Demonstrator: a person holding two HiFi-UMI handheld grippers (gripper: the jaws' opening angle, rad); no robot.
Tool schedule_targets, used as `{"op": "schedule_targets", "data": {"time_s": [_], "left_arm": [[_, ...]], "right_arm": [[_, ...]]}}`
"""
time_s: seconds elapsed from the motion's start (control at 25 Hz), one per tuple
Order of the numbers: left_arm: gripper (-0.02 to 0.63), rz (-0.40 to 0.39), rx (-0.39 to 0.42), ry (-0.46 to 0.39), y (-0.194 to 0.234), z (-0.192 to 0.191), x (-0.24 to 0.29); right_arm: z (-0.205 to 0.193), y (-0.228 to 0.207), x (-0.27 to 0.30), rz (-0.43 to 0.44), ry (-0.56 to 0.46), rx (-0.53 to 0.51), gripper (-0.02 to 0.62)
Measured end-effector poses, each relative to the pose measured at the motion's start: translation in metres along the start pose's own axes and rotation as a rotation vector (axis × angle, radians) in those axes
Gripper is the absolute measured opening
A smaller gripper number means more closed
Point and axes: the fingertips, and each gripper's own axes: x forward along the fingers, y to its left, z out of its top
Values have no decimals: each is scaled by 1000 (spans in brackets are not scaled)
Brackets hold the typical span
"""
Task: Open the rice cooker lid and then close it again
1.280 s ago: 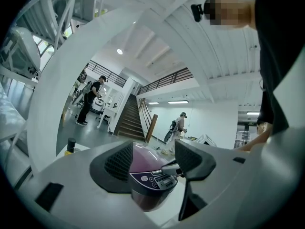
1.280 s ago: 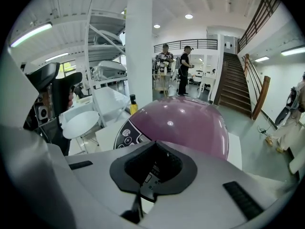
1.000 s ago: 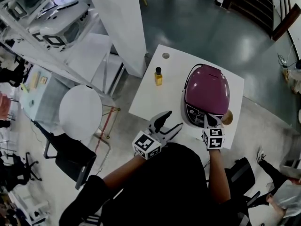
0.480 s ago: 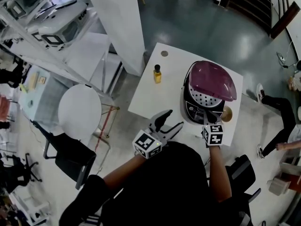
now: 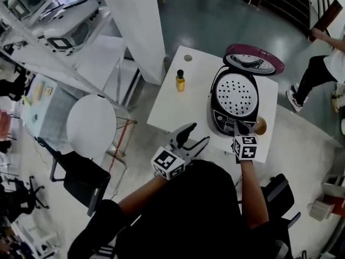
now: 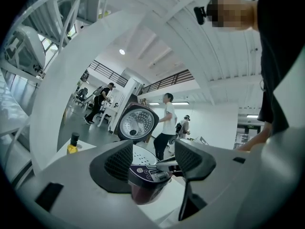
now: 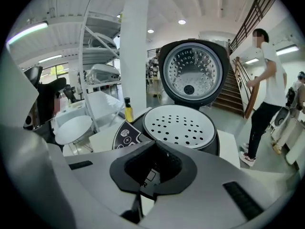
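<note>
Purple domed rice-cooker lid (image 5: 253, 61) stands raised at the far edge of the black cooker body (image 5: 214, 104) on the white table (image 5: 178, 109). In the head view, our right gripper (image 5: 240, 127) sits at the front panel, nearer than our left gripper (image 5: 197, 135). In the left gripper view, the jaws are parted and empty. In the right gripper view, the jaws are clenched on nothing, and the lid rises beyond them, across the pot.
</note>
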Motion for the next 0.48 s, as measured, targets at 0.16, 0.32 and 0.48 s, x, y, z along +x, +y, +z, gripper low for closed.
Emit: {"op": "schedule_targets", "data": {"time_s": [0.16, 0.32, 0.48], "left_arm": [[253, -28, 1, 4, -7, -2, 0], [253, -44, 5, 11, -10, -5, -2], [253, -34, -4, 9, -10, -5, -6]], "right_arm": [[-1, 1, -1, -18, -19, 17, 0], [-1, 0, -1, -29, -30, 25, 0], [-1, 0, -1, -33, -27, 30, 0]]}}
